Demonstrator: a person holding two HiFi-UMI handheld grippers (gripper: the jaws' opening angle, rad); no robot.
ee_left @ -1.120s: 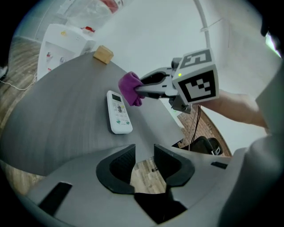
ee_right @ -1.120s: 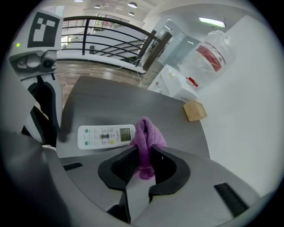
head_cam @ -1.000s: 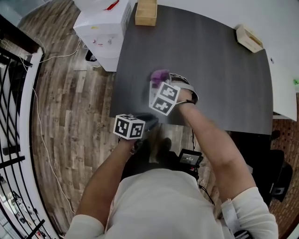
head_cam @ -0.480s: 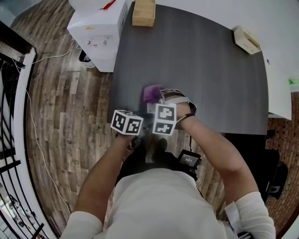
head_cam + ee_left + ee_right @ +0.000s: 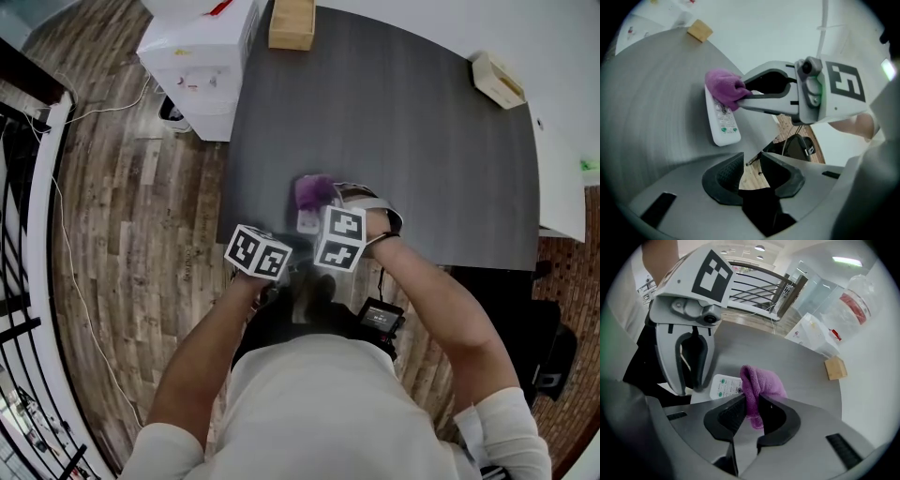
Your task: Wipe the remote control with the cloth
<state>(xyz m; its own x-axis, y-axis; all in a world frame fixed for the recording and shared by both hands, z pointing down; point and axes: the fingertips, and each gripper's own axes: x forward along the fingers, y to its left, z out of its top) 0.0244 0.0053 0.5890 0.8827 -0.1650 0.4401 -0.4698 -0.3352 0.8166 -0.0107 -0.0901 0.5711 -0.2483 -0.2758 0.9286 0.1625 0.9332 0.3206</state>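
A white remote control (image 5: 722,123) lies flat near the front edge of the dark grey table (image 5: 422,141). My right gripper (image 5: 751,413) is shut on a bunched purple cloth (image 5: 759,385) and presses it on the remote's far end (image 5: 307,220). The cloth (image 5: 724,88) hides the remote's upper buttons. My left gripper (image 5: 751,171) hovers over the table's front edge just short of the remote's near end. Its jaws stand a narrow gap apart with nothing between them; wood floor shows through the gap. In the right gripper view the left gripper (image 5: 691,387) hangs beside the remote (image 5: 725,386).
A wooden box (image 5: 292,23) stands at the table's far edge and another wooden piece (image 5: 499,80) at the far right corner. A white cabinet (image 5: 202,56) stands left of the table. A black railing (image 5: 23,234) runs along the floor's left side.
My right gripper with the cloth has drawn back toward the table's front edge, along the remote. The two grippers now sit closer together.
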